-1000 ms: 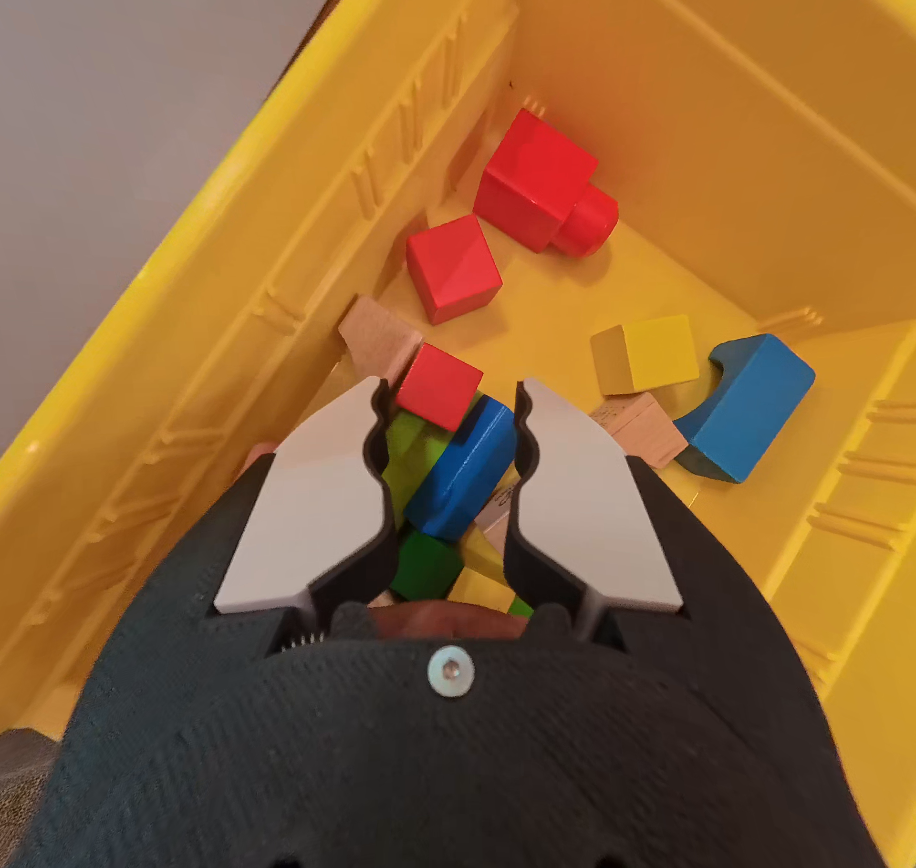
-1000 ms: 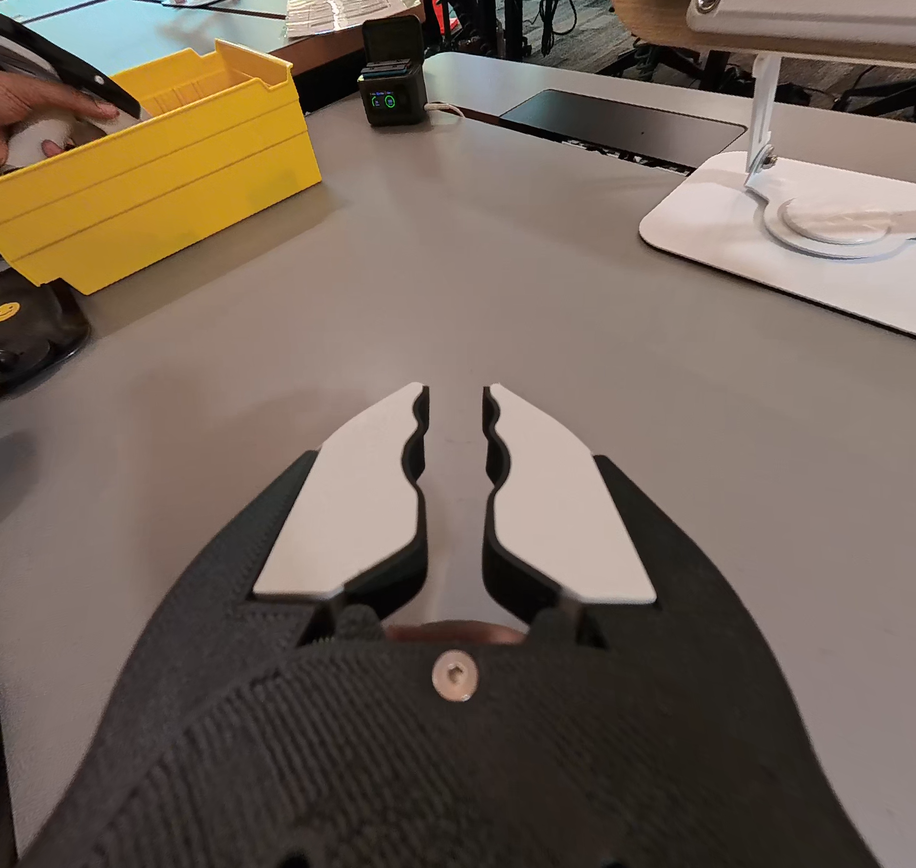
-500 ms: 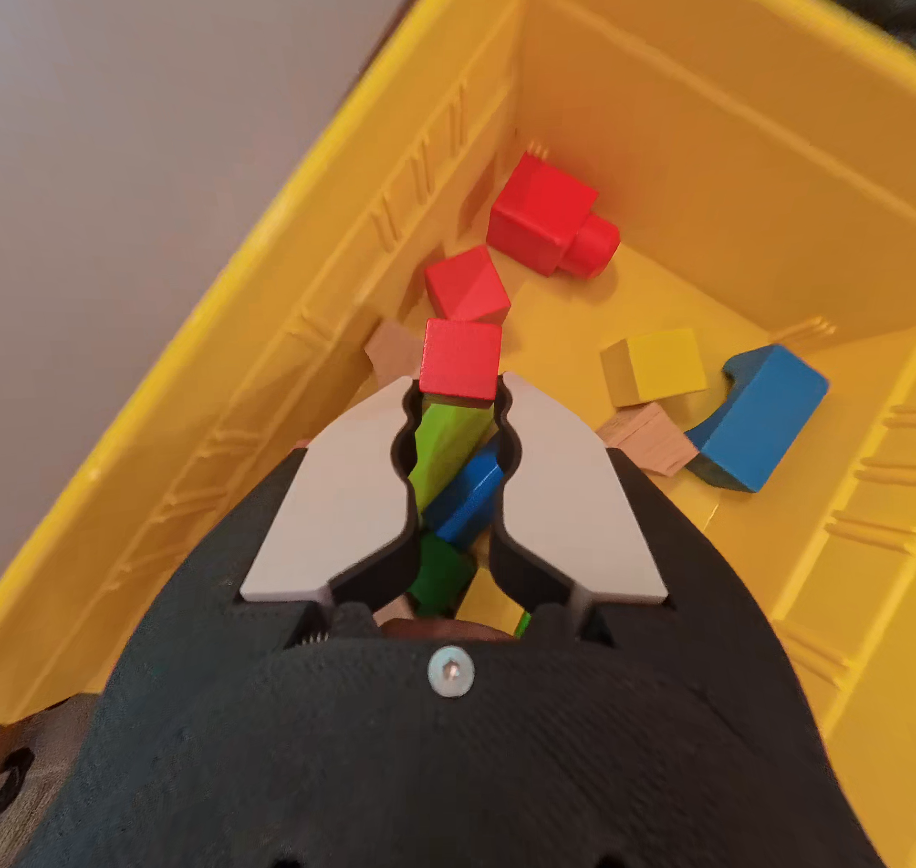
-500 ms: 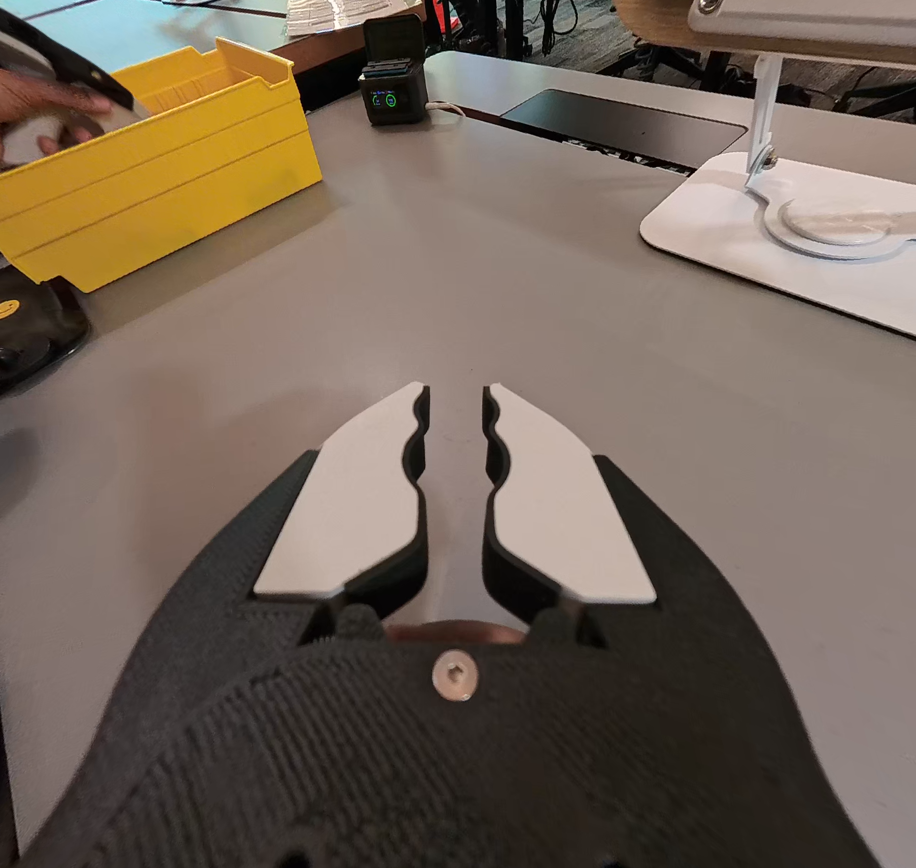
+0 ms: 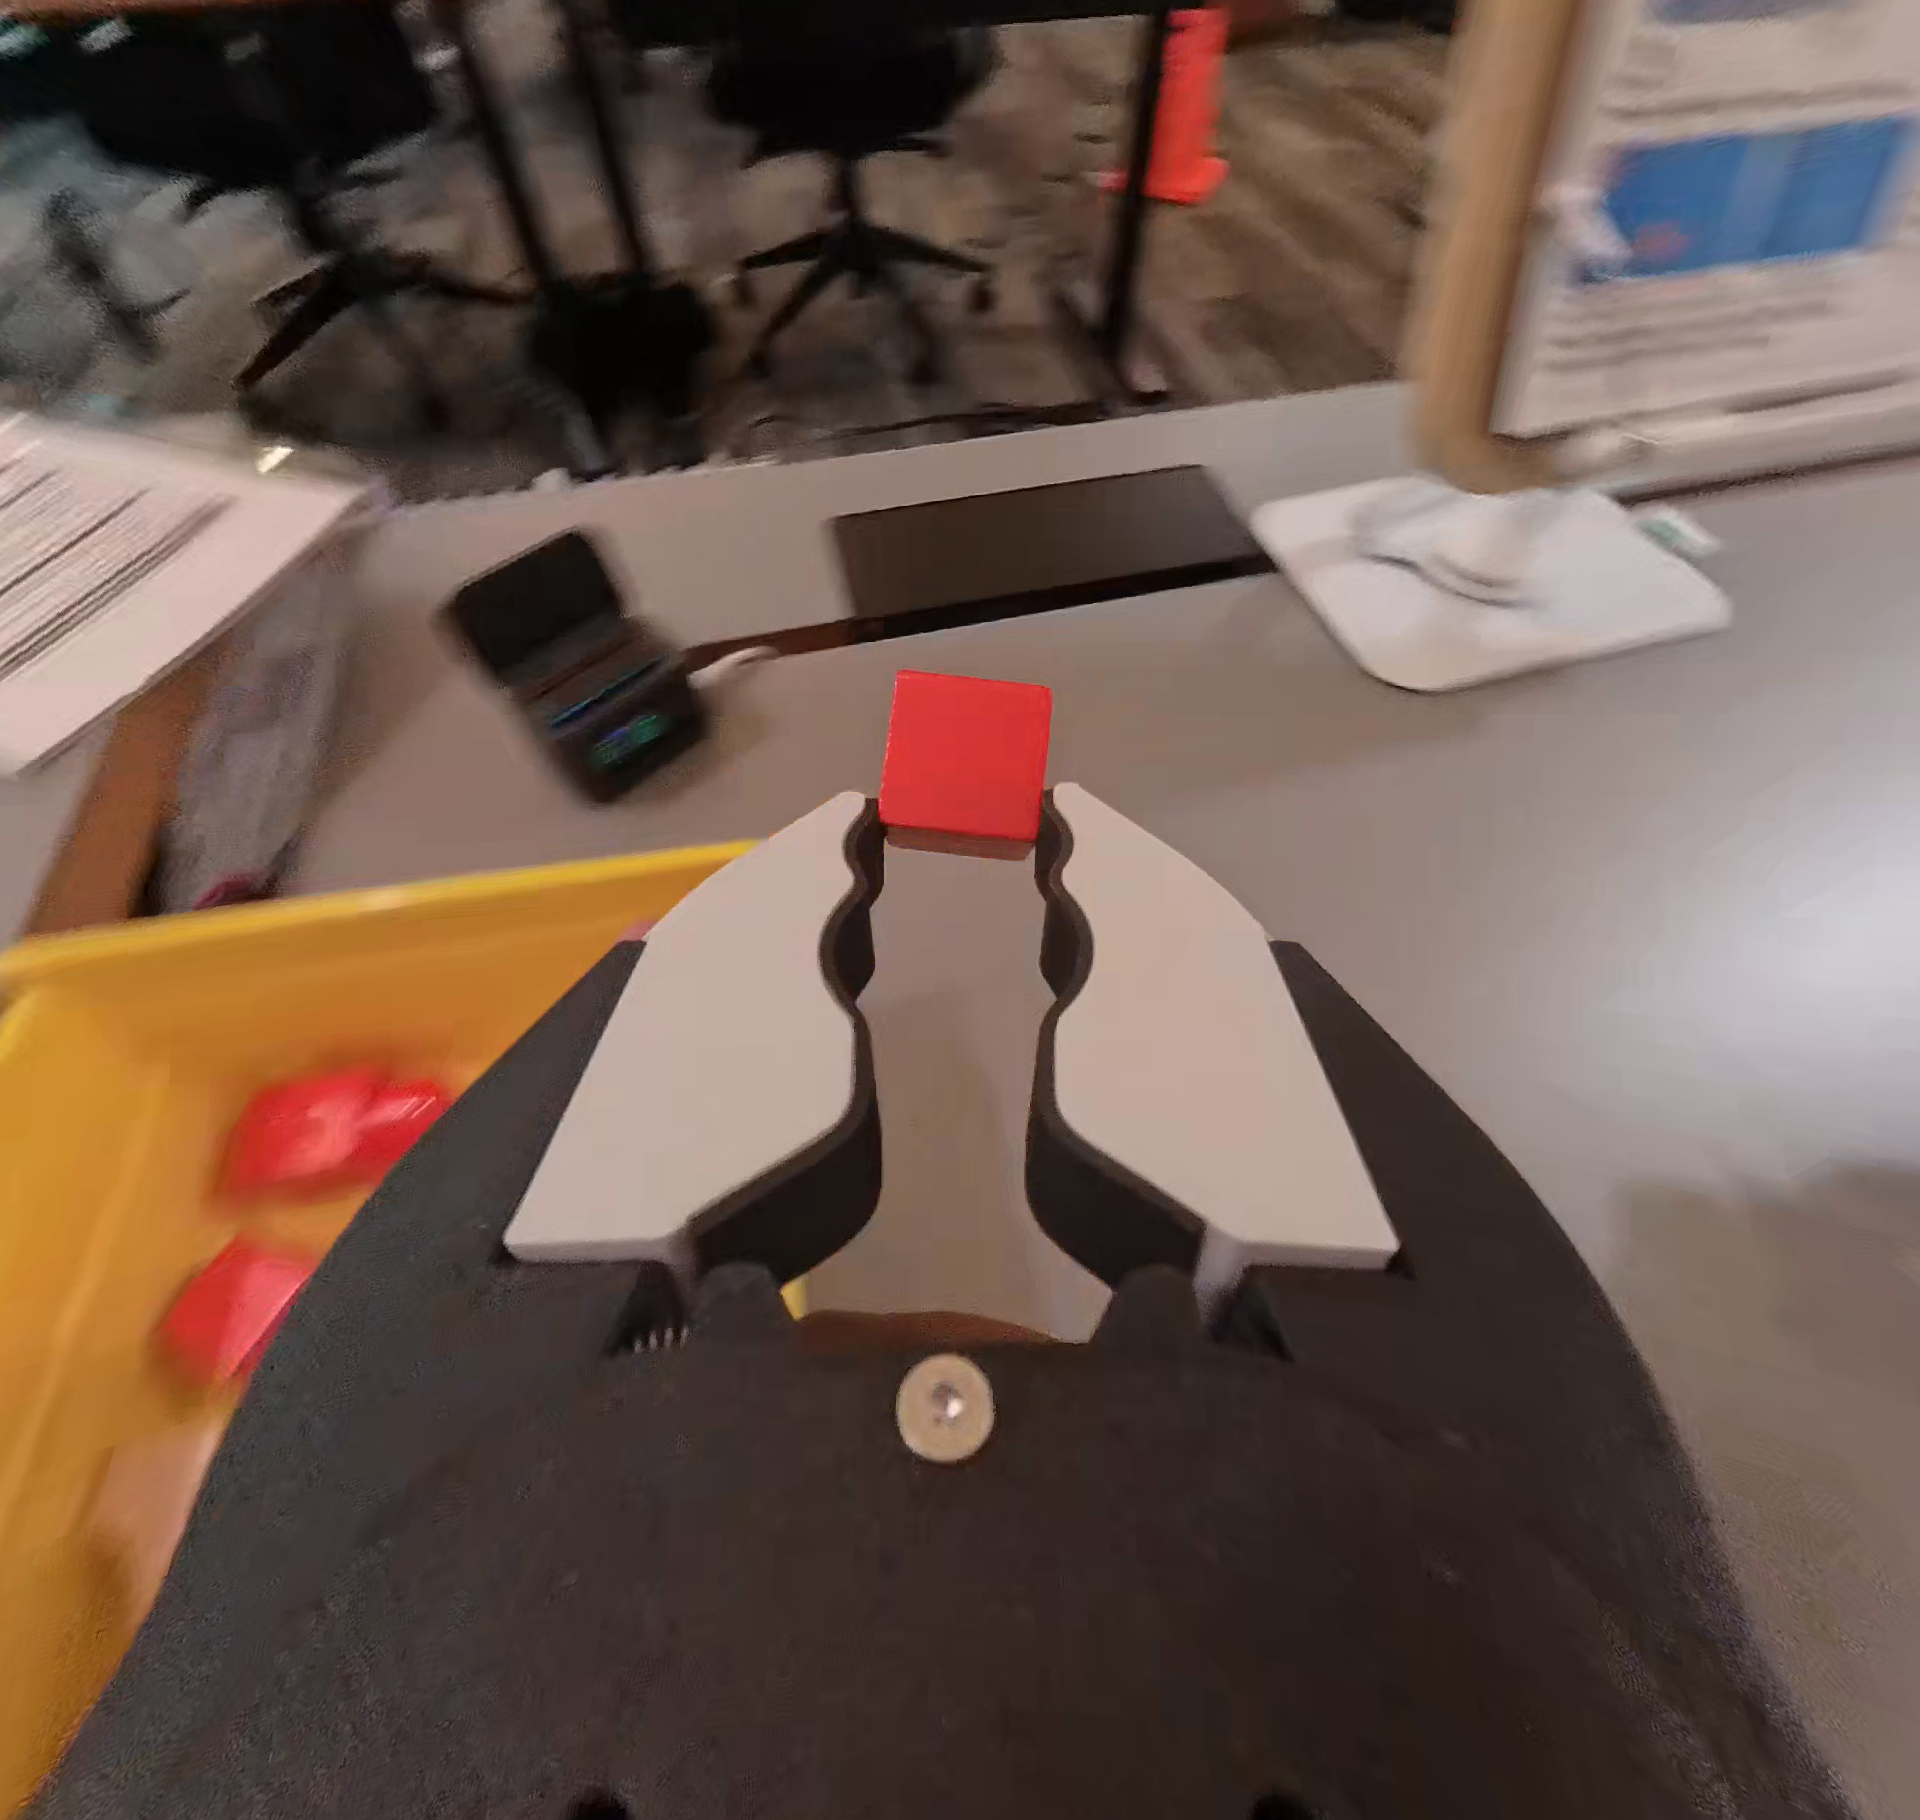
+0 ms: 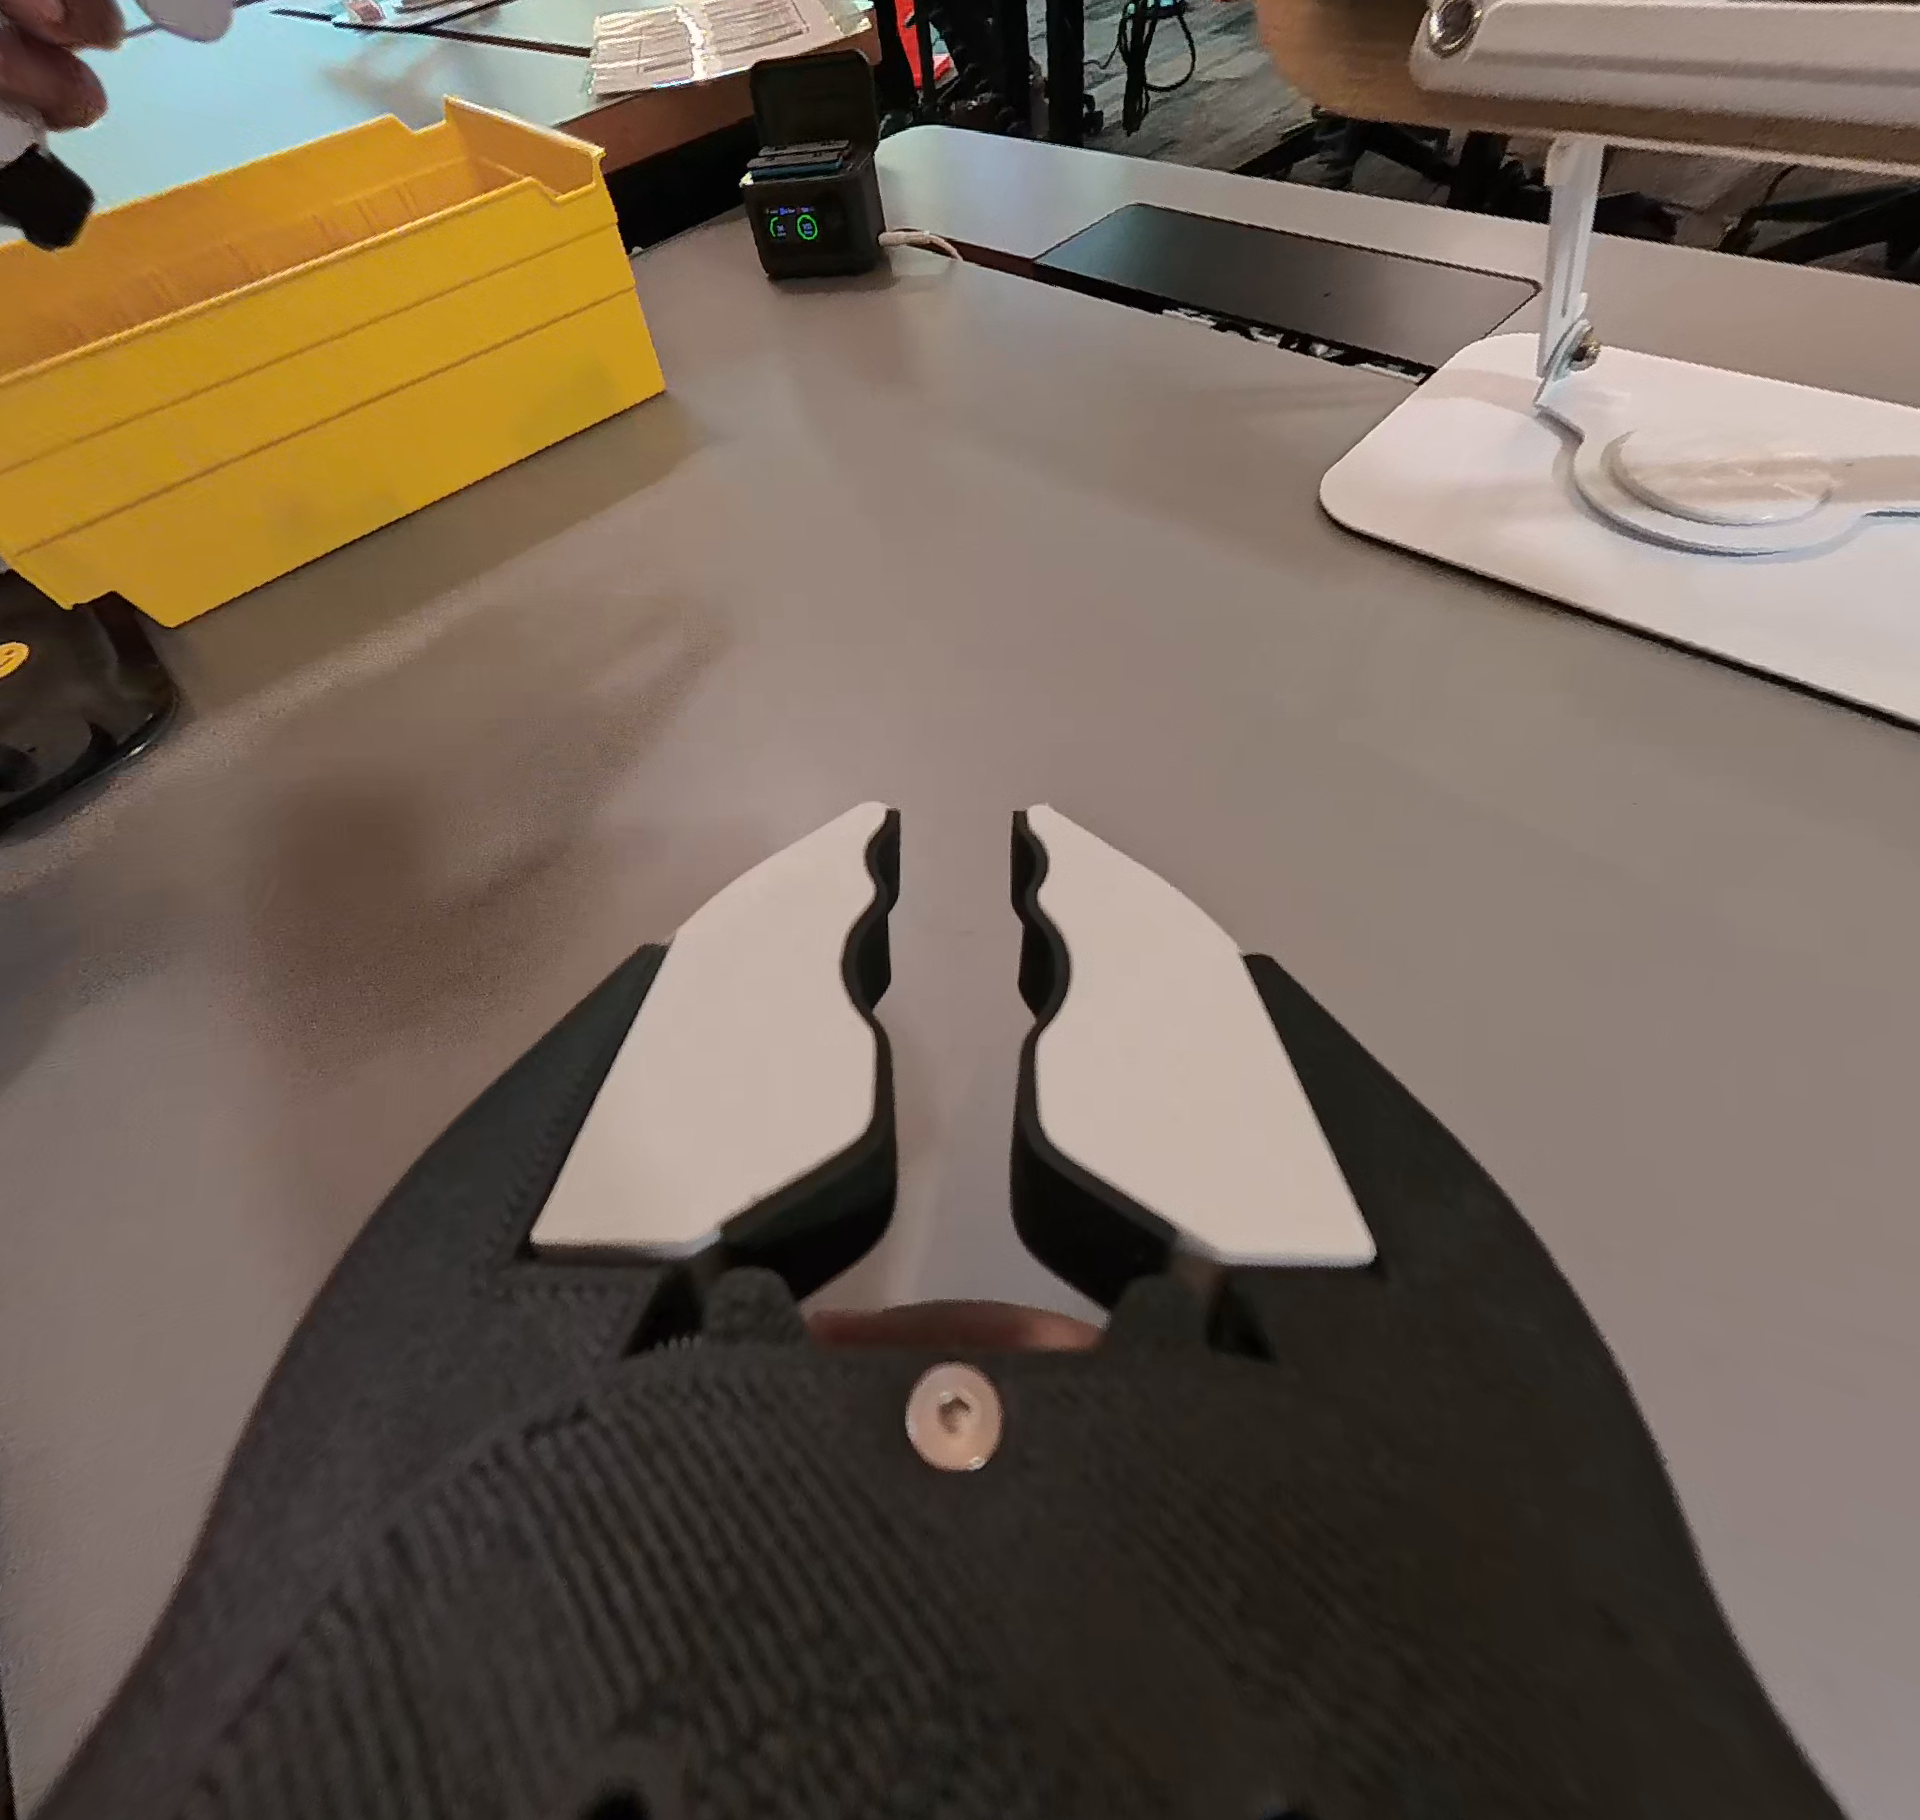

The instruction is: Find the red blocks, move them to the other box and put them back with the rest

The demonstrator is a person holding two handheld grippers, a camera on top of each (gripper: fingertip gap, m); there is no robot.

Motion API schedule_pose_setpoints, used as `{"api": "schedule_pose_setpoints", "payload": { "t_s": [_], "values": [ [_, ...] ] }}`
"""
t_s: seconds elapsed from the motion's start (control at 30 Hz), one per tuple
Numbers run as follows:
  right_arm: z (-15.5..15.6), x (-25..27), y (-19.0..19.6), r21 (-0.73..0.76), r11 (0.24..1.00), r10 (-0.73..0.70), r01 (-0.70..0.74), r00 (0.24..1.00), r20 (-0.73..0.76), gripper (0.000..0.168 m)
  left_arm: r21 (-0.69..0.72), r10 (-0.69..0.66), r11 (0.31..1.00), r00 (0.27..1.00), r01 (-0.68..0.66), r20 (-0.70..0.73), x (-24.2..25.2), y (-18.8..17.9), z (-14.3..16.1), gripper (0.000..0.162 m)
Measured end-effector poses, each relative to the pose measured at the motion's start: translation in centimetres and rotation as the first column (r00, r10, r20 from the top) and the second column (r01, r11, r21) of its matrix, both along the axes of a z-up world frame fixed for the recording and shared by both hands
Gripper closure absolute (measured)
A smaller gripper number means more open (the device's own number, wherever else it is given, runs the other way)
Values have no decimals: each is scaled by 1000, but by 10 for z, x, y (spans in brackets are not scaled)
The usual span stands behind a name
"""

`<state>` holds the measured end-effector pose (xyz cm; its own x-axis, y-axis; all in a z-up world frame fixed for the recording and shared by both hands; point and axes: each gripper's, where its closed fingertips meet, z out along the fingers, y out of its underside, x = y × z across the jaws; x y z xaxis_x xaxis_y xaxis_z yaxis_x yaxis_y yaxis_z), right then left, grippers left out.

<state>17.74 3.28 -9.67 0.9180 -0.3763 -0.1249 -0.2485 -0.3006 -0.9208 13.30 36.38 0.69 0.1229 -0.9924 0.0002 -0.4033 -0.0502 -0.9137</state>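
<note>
1. Left wrist view: left gripper (image 5: pixel 961 820) jaws pinch red cube (image 5: pixel 964 760) at tips, above worktop (image 5: pixel 1455 887), just past yellow box (image 5: pixel 156 1043) rim.
2. Right gripper (image 6: pixel 956 814): jaws slightly spread, empty, farther off.

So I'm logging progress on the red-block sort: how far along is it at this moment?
Early. In hand: the left gripper pinches one red cube, raised above the yellow bin. Left: two blurred red blocks remain inside. No second box is in view. The right gripper is empty over the table.
</note>
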Motion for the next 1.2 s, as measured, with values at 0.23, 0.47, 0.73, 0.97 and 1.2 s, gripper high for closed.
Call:
{"api": "schedule_pose_setpoints", "payload": {
  "t_s": [0.23,0.47,0.73,0.97,1.2],
  "values": [
    [38,3,-9,172,982,65,-80,994,93,144,-40,-731,680,672,733,-120,18,-234,-65,132],
    [43,-44,-11,190,903,363,-385,921,141,136,-169,-908,383,337,908,-248,-25,-314,-129,131],
    [15,-86,1,64,843,526,-535,843,110,132,-296,-955,277,229,914,-186,-43,-321,-133,131],
    [1,-87,5,5,847,531,-532,844,73,131,-310,-965,243,197,919,-173,-50,-325,-132,131],
    [-5,-95,3,-10,827,562,-562,827,23,131,-323,-971,211,161,923,-175,-57,-331,-133,132]
  ]
}}
